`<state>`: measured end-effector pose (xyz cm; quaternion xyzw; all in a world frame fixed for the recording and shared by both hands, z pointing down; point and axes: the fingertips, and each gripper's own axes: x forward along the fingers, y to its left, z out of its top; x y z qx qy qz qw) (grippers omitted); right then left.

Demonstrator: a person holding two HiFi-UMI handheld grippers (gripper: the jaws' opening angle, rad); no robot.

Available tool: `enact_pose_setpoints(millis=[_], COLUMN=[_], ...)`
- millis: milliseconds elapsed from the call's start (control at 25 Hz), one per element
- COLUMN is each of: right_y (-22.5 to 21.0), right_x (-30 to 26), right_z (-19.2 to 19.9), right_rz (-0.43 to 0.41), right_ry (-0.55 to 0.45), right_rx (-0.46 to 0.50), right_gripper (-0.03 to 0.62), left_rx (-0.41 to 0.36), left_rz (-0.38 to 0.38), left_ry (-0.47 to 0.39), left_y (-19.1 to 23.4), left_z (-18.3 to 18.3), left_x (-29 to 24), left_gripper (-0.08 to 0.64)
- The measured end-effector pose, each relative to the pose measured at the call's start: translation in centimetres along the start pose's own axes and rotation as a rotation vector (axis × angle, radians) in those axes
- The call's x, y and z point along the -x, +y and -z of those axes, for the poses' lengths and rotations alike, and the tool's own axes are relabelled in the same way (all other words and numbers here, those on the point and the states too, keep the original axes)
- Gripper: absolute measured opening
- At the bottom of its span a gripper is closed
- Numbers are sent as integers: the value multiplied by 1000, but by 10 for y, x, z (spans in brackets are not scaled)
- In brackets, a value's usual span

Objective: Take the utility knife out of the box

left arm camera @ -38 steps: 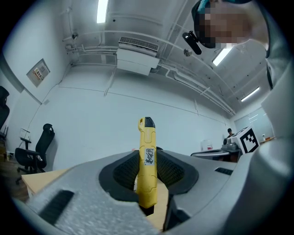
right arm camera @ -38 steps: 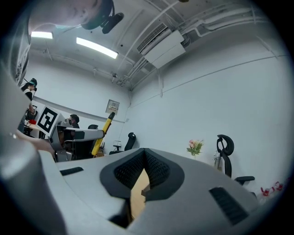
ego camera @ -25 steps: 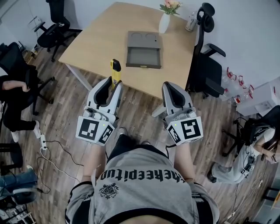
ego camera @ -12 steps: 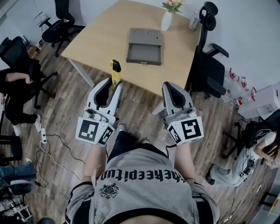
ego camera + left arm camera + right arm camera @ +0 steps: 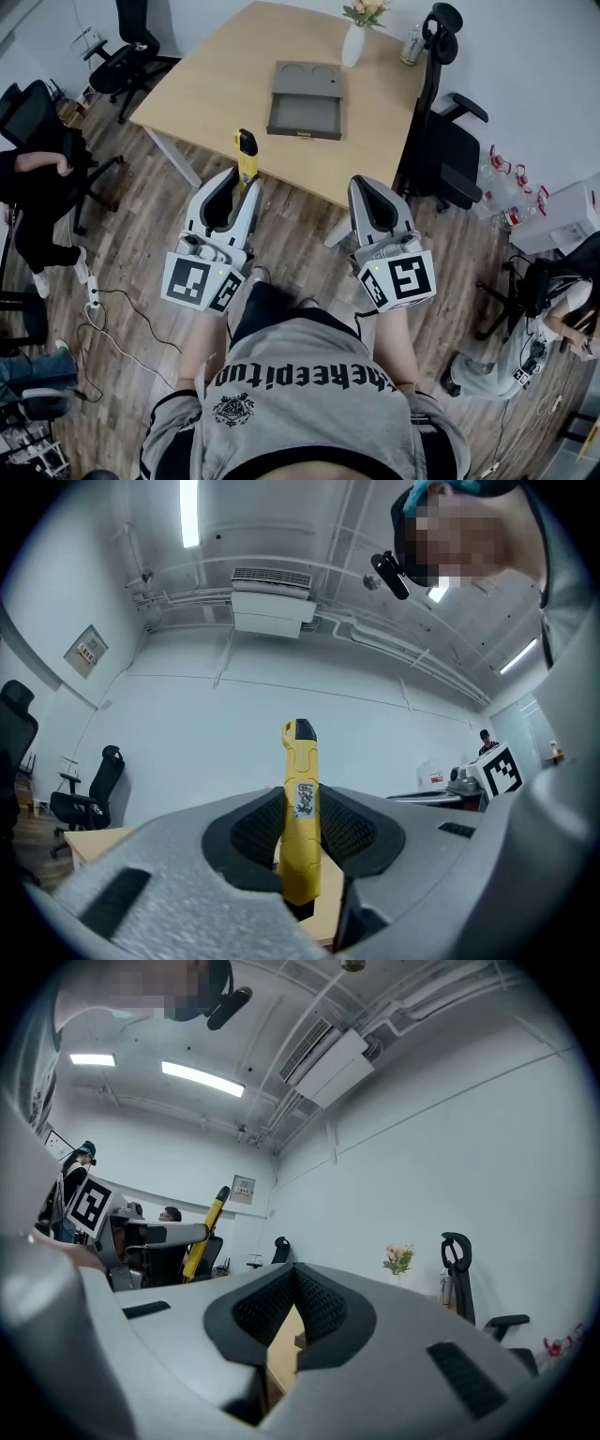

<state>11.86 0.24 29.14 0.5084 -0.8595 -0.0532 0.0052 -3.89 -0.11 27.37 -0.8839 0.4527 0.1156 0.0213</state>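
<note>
My left gripper (image 5: 244,184) is shut on a yellow utility knife (image 5: 247,156) with a black tip. The knife stands upright between its pads (image 5: 300,829), out over the floor just short of the table's near edge. The grey box (image 5: 307,101) lies open on the wooden table (image 5: 211,84), well beyond both grippers. My right gripper (image 5: 371,190) is beside the left one, also short of the table, with its pads (image 5: 319,1302) together and nothing between them. In the right gripper view the knife (image 5: 204,1230) shows at the left.
A white vase of flowers (image 5: 353,45) stands at the table's far edge. Black office chairs stand to the right (image 5: 445,141) and far left (image 5: 122,56) of the table. People sit at both sides of the room. Cables (image 5: 112,319) lie on the wooden floor.
The table and box sit slightly higher in the head view than a second ago. Both grippers keep their pose, and the knife stays in the left one.
</note>
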Motion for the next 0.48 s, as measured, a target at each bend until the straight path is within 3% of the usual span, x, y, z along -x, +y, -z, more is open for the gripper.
enact_pose_setpoints(millis=[480], right_y=[-7], right_x=[4], right_z=[-3], right_rz=[-2], right_ry=[-10], right_rx=[-3], right_gripper=[6], left_rx=[-9], left_rz=[21], left_ry=[2], left_y=[-12], left_z=[-2], left_x=[-8], left_gripper=[127])
